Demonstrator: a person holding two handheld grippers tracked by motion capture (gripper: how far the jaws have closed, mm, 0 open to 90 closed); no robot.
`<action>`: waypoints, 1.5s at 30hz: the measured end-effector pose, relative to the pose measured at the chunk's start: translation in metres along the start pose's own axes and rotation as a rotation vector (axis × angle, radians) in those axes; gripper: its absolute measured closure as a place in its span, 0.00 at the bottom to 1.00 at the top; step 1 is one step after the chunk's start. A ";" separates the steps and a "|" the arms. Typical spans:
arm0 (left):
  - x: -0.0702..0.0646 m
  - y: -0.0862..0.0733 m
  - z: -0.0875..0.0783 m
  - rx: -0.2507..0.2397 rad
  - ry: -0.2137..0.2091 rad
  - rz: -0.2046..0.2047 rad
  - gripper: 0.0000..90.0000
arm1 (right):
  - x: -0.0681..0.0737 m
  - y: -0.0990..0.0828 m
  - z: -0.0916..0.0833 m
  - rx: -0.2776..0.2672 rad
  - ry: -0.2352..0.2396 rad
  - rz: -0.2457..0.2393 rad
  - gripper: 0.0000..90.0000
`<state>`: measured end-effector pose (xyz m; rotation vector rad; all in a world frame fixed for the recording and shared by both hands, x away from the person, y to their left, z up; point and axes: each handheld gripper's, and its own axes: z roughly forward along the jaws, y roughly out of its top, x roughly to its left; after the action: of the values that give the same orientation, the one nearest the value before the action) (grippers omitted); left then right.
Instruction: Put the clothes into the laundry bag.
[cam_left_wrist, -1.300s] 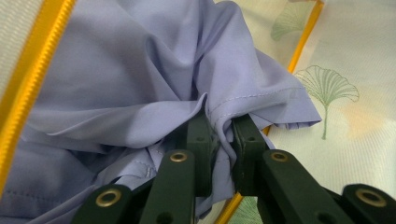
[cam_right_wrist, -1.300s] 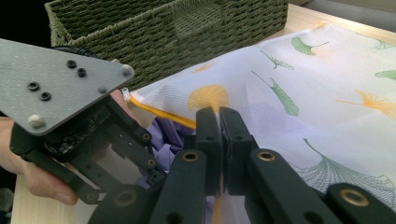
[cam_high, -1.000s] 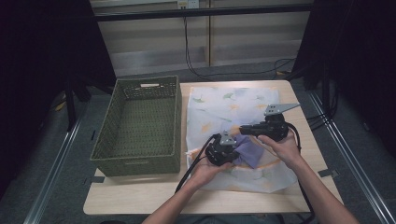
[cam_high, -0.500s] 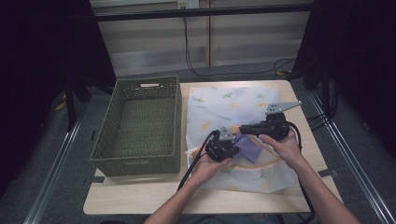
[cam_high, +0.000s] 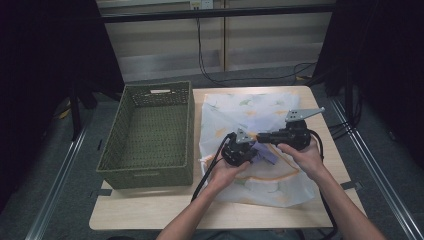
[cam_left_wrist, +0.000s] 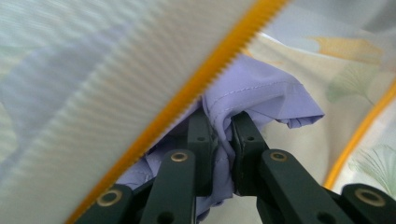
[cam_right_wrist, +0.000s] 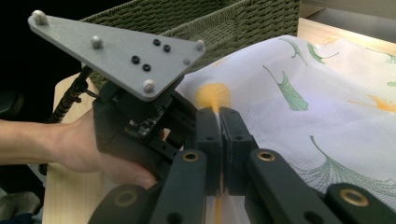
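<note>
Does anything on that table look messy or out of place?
Mostly tidy. The one odd thing is a crumpled purple cloth, bunched between the left gripper jaws under the mesh laundry bag with its orange zipper. The green basket sits straight.

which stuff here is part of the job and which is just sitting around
In the job:
- purple cloth, pinched in the left gripper
- mesh laundry bag with orange zipper, its edge pinched in the right gripper

Lying about:
- green woven basket, empty, beside the bag
- cables behind the table
</note>
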<state>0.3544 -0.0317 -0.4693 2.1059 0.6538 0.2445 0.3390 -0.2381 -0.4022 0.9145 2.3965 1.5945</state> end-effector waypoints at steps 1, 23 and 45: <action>0.000 0.001 0.001 -0.002 0.007 -0.006 0.90 | 0.000 0.000 0.000 0.000 0.001 0.001 0.98; 0.001 -0.003 0.012 0.009 -0.003 -0.018 0.86 | -0.005 -0.003 -0.003 -0.004 -0.003 0.028 0.98; -0.001 -0.017 -0.018 0.053 -0.042 0.049 0.63 | -0.008 -0.005 -0.002 0.014 -0.020 0.034 0.98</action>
<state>0.3401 -0.0119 -0.4725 2.1742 0.5902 0.2111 0.3423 -0.2451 -0.4071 0.9737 2.3944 1.5742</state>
